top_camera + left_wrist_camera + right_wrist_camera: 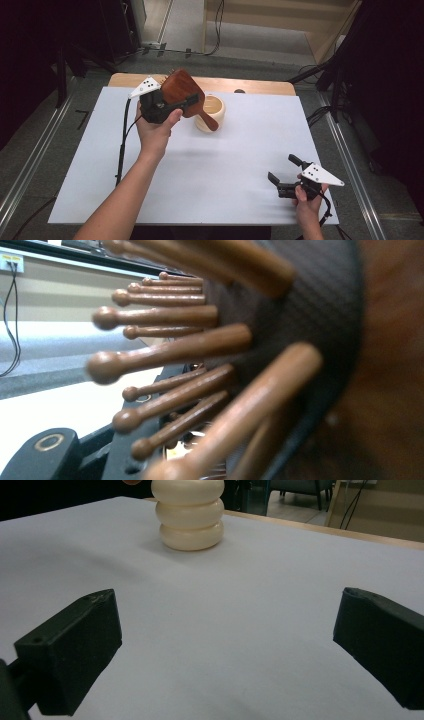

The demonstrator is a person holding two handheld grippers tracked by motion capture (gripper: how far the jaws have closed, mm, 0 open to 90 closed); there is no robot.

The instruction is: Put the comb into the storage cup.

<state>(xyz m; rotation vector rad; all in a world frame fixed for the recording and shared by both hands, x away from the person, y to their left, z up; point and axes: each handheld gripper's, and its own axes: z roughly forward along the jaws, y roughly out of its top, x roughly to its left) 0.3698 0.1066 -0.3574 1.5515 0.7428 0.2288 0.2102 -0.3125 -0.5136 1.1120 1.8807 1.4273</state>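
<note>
A reddish-brown wooden hairbrush [181, 90] hangs in the air at the back left of the table, with my left gripper [186, 103] shut on its paddle head. Its handle [209, 121] slants down over the rim of a cream ribbed cup [214, 111]; I cannot tell if it touches. In the left gripper view the brush's round-tipped wooden pins [170, 347] stand very close, sticking out to the left. My right gripper [282, 168] rests low near the front right, open with nothing between its jaws [225, 645]. The cup [190, 515] stands ahead of it.
A white sheet [225, 170] covers most of the wooden tabletop [260, 86]. A black cable [121, 145] trails from the left gripper down the left side. Metal rails and cables run on the floor around the table.
</note>
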